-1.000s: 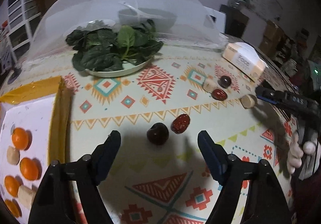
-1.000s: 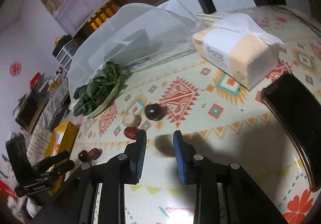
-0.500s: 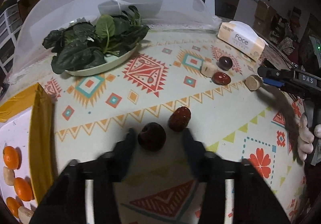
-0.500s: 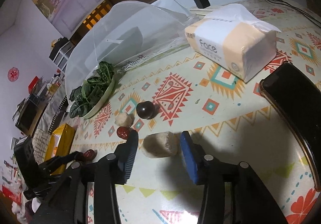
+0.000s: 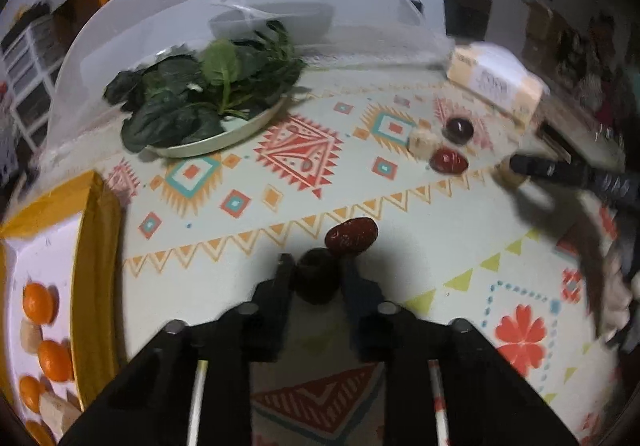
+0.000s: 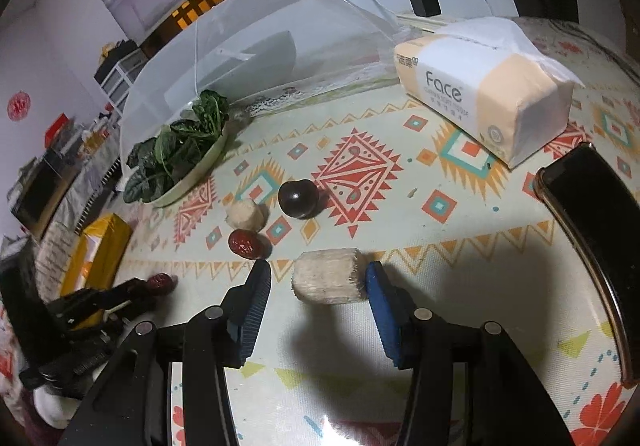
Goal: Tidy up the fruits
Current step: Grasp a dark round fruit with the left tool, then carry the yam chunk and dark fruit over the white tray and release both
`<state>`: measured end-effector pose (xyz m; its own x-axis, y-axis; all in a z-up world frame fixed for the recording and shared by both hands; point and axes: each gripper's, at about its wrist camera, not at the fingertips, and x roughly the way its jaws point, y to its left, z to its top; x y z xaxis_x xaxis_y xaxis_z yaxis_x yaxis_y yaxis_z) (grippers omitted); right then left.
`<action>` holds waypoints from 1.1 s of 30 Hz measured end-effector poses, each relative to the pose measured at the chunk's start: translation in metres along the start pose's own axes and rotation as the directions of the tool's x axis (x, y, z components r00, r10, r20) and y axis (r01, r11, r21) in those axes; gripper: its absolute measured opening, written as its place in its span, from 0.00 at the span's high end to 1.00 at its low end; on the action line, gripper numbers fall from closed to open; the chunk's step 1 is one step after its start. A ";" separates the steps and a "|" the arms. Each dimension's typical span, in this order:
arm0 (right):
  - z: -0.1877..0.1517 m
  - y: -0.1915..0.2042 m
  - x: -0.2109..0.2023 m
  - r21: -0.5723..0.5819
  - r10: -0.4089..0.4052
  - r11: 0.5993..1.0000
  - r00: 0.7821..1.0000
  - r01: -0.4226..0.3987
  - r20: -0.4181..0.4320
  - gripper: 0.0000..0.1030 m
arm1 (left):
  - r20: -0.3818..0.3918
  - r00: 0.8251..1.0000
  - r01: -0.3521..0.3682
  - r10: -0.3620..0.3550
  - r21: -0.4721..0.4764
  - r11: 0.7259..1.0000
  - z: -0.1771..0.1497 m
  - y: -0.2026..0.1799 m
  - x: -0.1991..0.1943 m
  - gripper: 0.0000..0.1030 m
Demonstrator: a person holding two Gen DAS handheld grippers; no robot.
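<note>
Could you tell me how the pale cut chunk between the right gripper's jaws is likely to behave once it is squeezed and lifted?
The pale cylindrical chunk lies on its curved side, so a nudge could roll it. Its fibrous, matte surface probably grips well. It looks stiff, unlikely to flop. The right gripper is closing around it, a gap remaining on the left.

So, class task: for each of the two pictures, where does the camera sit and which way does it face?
Left wrist: behind the left tongs, facing down at the table; they are shut on a dark plum.
Right wrist: behind the right tongs, facing down; they are closing around a pale cut chunk.
Shared: spinach plate, tissue pack, and each view shows the other tongs.
</note>
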<state>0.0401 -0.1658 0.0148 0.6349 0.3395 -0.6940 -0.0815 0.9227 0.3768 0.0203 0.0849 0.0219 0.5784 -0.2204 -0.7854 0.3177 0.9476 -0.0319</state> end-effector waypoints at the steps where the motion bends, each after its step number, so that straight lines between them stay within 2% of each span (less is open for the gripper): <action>1: 0.000 0.001 0.000 -0.005 0.000 1.000 1.000 0.000 -0.002 0.62 | 0.007 0.999 0.037 -0.037 -0.038 0.999 -0.002 0.005 -0.004 0.79; 6: -0.004 0.011 -0.002 -0.053 -0.036 0.998 0.999 0.036 0.013 0.62 | 0.048 0.998 0.050 -0.046 -0.075 0.996 -0.017 0.010 -0.029 0.79; 9: -0.005 0.015 -0.007 -0.055 -0.027 0.998 1.000 0.028 0.011 0.62 | 0.074 0.996 0.049 -0.043 -0.077 0.996 -0.028 0.013 -0.050 0.79; 16: -0.013 0.040 -0.033 -0.037 0.062 0.997 0.998 -0.062 0.008 0.62 | 0.157 0.986 0.069 -0.048 -0.131 0.989 -0.048 0.034 -0.105 0.79; 20: -0.015 0.081 -0.043 -0.068 0.152 0.986 0.988 -0.152 -0.004 0.62 | 0.224 0.974 0.075 -0.026 -0.215 0.974 -0.063 0.060 -0.143 0.79; 24: -0.021 0.140 -0.038 -0.114 0.254 0.959 0.966 -0.258 -0.053 0.62 | 0.251 0.967 0.029 0.049 -0.297 0.954 -0.083 0.093 -0.170 0.79; 28: -0.034 0.205 -0.020 -0.153 0.338 0.922 0.932 -0.355 -0.128 0.62 | 0.263 0.958 0.002 0.112 -0.399 0.917 -0.107 0.137 -0.189 0.79; 33: -0.052 0.272 0.010 -0.196 0.375 0.888 0.902 -0.416 -0.215 0.62 | 0.245 0.954 -0.025 0.172 -0.508 0.861 -0.134 0.187 -0.198 0.79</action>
<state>-0.0157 0.0978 0.0789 0.3768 0.6913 -0.6165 -0.4868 0.7140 0.5031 -0.1353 0.3369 0.0889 0.7908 -0.1035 -0.6033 -0.1226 0.9389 -0.3217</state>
